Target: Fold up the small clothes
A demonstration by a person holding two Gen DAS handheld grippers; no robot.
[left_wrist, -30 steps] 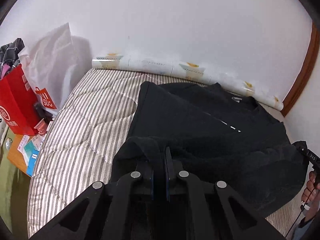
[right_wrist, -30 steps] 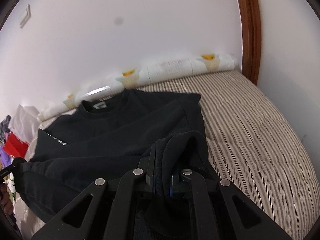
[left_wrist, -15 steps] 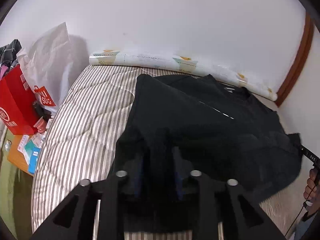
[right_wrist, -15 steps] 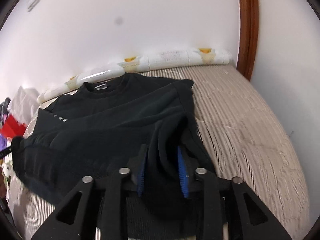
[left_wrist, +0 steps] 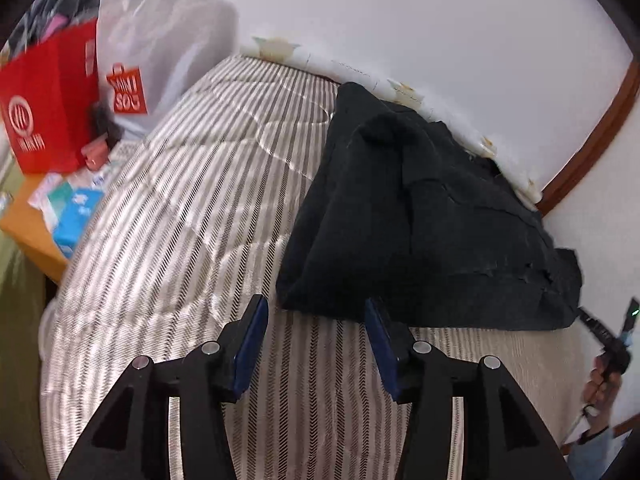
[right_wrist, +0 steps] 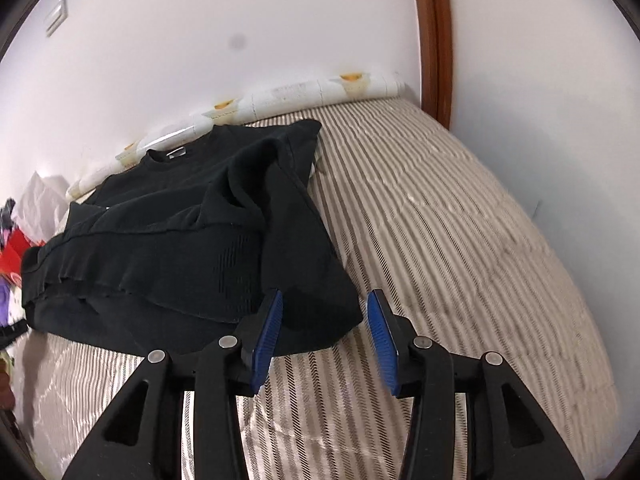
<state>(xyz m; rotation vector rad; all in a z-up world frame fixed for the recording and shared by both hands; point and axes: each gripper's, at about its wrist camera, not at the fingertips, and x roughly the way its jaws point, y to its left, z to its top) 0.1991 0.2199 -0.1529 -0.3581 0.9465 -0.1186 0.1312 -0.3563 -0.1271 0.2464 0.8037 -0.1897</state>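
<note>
A black sweatshirt [left_wrist: 420,216] lies folded over on the striped mattress [left_wrist: 192,208], its bottom part laid up over the body. My left gripper [left_wrist: 316,308] is open and empty, just short of the sweatshirt's near left corner. In the right wrist view the sweatshirt [right_wrist: 180,232] shows its collar toward the wall and its ribbed hem on top. My right gripper [right_wrist: 324,300] is open, with the near right corner of the cloth lying between the blue pads [right_wrist: 266,330], not gripped.
A rolled printed sheet [right_wrist: 280,96] lies along the wall at the mattress head. A red bag [left_wrist: 48,104], a white shopping bag [left_wrist: 160,40] and small packets sit left of the bed. A brown door frame [right_wrist: 432,36] stands at the right.
Both grippers were shut on the sweatshirt's bottom corners. They have opened, let the cloth drop onto the sweatshirt, and pulled back toward me.
</note>
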